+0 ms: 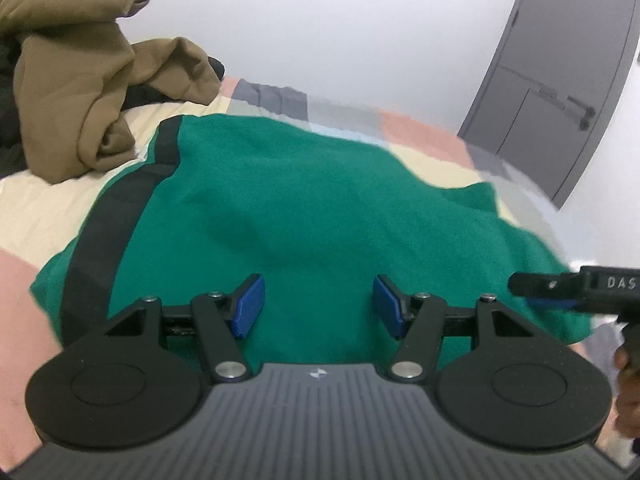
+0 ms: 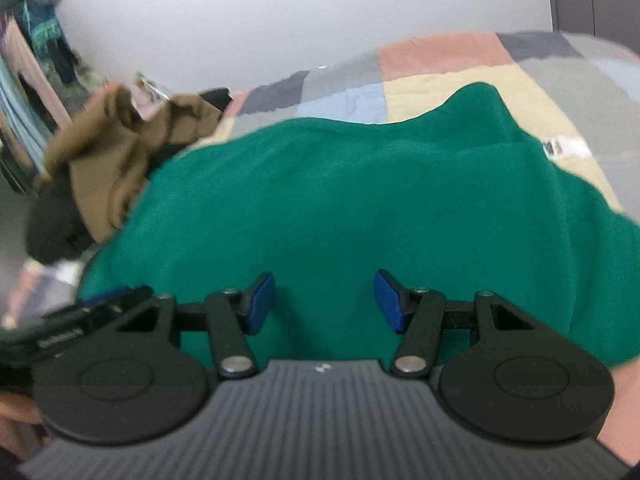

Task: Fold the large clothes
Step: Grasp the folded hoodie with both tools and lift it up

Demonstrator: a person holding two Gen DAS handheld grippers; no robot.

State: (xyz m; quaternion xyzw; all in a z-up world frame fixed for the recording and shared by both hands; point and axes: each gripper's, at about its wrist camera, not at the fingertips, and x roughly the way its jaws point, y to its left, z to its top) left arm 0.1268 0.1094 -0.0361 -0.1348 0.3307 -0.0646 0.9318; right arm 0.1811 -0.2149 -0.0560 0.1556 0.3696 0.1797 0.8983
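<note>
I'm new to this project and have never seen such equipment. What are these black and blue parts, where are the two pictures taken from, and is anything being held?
A person holds a two-finger gripper in each hand, each with a camera looking along its fingers. One picture shows the left gripper, the other the right gripper. Both hang open above a green garment spread on a patchwork quilt; neither holds anything. A brown garment lies crumpled further back. The right gripper also pokes into the left view's edge.

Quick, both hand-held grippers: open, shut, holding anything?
Left hand-held gripper: open, empty, over the green fleece garment.
Right hand-held gripper: open, empty.
</note>
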